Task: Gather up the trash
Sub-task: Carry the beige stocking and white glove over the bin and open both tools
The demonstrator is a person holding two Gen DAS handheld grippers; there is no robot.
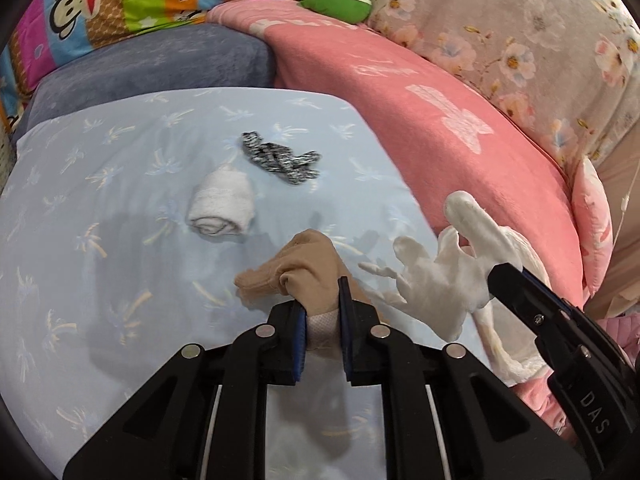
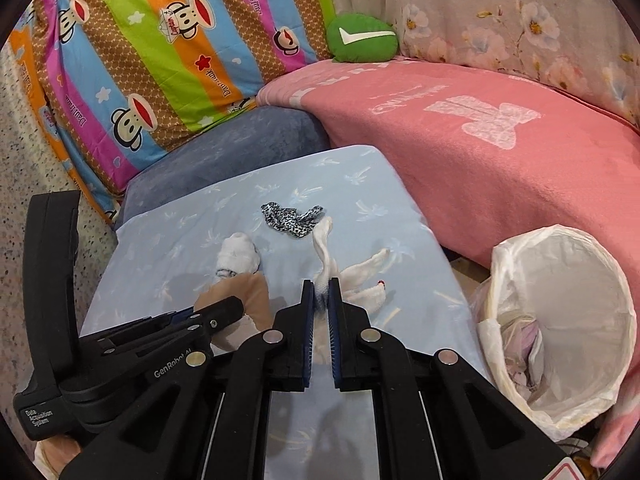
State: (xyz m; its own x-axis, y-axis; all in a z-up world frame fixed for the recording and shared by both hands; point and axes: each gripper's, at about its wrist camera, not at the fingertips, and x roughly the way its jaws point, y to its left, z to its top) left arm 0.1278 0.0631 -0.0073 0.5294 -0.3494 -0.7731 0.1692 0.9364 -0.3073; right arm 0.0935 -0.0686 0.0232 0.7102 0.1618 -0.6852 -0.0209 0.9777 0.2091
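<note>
My left gripper is shut on a beige stocking, held over the light blue pillow. My right gripper is shut on a white sock whose ends hang and spread; it also shows in the left wrist view. A rolled white sock and a black-and-white patterned sock lie on the pillow beyond both grippers. A bin lined with a white bag stands to the right of the pillow, holding some trash.
A pink blanket lies right of the pillow. A grey-blue cushion, a striped monkey-print pillow and a green plush are behind. Floral fabric covers the far right.
</note>
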